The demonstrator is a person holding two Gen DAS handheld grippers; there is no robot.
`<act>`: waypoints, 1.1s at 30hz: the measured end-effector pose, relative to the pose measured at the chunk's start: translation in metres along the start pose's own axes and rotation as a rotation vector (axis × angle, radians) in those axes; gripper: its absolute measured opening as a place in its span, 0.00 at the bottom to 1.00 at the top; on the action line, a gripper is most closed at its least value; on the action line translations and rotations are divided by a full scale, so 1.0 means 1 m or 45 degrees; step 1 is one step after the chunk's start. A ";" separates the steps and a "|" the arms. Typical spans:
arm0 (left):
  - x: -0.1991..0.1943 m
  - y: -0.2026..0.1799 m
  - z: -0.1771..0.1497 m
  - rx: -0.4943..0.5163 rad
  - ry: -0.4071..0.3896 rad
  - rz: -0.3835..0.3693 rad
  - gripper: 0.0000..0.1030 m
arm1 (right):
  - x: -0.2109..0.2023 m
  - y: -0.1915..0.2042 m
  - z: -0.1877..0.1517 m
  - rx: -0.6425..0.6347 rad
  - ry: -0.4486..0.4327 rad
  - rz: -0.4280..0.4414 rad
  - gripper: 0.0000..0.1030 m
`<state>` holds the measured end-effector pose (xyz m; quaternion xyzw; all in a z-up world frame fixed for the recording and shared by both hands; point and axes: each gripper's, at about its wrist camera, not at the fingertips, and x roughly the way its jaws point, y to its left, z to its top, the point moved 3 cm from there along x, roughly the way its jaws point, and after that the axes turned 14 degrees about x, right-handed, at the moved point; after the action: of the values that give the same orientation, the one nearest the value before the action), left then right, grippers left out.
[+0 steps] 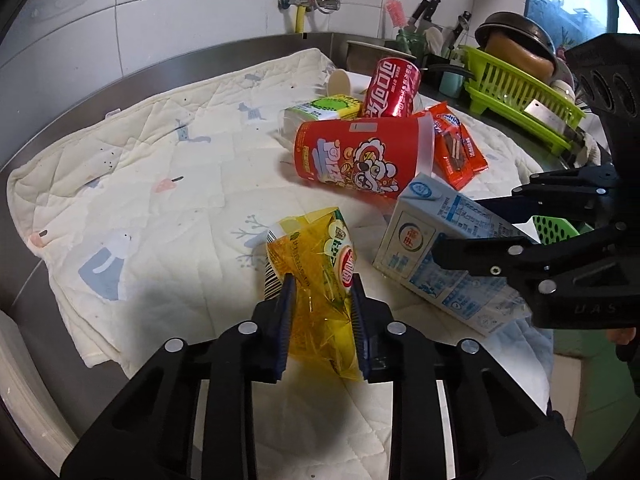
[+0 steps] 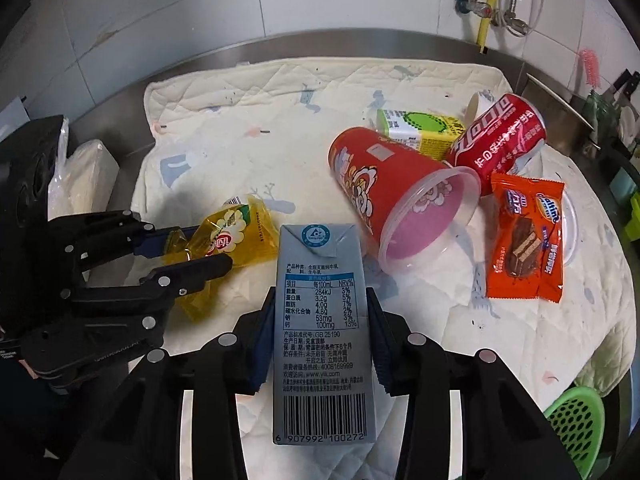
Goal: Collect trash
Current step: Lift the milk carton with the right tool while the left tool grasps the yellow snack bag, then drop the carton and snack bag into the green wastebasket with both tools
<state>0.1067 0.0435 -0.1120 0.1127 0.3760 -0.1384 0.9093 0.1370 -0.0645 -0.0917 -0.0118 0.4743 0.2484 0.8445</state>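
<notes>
On the quilted cloth [image 1: 152,152] over the steel desk [image 1: 80,92], trash scattered. Left hand-held gripper [image 1: 322,308] pinching a crumpled yellow wrapper [image 1: 316,264] between its blue pads [image 1: 286,320], wrapper reaching toward 12 o'clock past the fingertips. Right hand-held gripper [image 2: 322,336] clamped on a grey-blue milk carton [image 2: 320,320], barcode end nearest the camera, folded top pointing to 12 o'clock. At 1 o'clock from the carton, a red snack cup [image 2: 384,196] lying on its side, open mouth facing the camera. Behind it, a green-yellow drink box [image 2: 420,132] and a red cola can [image 2: 500,140], tilted. At 2 o'clock, an orange wafer packet [image 2: 524,240], flat on the cloth.
</notes>
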 end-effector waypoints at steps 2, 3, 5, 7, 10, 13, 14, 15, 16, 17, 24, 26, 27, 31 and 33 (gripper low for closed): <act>-0.001 0.001 0.000 -0.002 0.003 0.005 0.22 | -0.009 0.000 -0.003 0.011 -0.027 0.012 0.38; -0.002 0.001 0.000 -0.006 0.002 0.005 0.22 | -0.013 0.000 -0.004 0.013 -0.037 0.012 0.38; -0.007 0.000 0.000 -0.005 -0.011 0.006 0.22 | -0.027 -0.003 -0.010 0.025 -0.069 0.018 0.38; -0.013 -0.001 0.000 -0.008 -0.022 0.005 0.22 | -0.041 -0.009 -0.016 0.044 -0.106 0.014 0.38; -0.025 -0.005 0.002 -0.006 -0.053 -0.009 0.21 | -0.066 -0.026 -0.029 0.093 -0.171 -0.016 0.38; -0.036 -0.017 0.010 0.027 -0.089 -0.031 0.21 | -0.089 -0.055 -0.047 0.165 -0.232 -0.107 0.39; -0.041 -0.023 0.015 0.048 -0.107 -0.041 0.21 | -0.096 -0.071 -0.056 0.204 -0.247 -0.157 0.39; -0.045 -0.030 0.020 0.069 -0.125 -0.052 0.21 | -0.102 -0.085 -0.064 0.239 -0.256 -0.203 0.39; -0.048 -0.037 0.024 0.083 -0.141 -0.066 0.21 | -0.106 -0.097 -0.070 0.268 -0.261 -0.244 0.39; -0.051 -0.044 0.030 0.100 -0.160 -0.086 0.21 | -0.111 -0.116 -0.080 0.317 -0.262 -0.304 0.39; -0.045 -0.118 0.068 0.226 -0.202 -0.251 0.21 | -0.119 -0.223 -0.148 0.563 -0.216 -0.591 0.39; -0.039 -0.140 0.077 0.261 -0.200 -0.299 0.21 | -0.114 -0.247 -0.164 0.651 -0.196 -0.607 0.39; -0.035 -0.152 0.083 0.277 -0.196 -0.325 0.22 | -0.112 -0.257 -0.170 0.680 -0.195 -0.619 0.39; -0.023 -0.200 0.099 0.363 -0.186 -0.404 0.21 | -0.095 -0.296 -0.193 0.815 -0.136 -0.627 0.39; -0.012 -0.223 0.106 0.404 -0.164 -0.438 0.21 | -0.087 -0.307 -0.204 0.841 -0.113 -0.638 0.39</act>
<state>0.0923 -0.1963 -0.0525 0.1793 0.3044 -0.3554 0.8654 0.0697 -0.4214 -0.1999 0.1555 0.4740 -0.1299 0.8569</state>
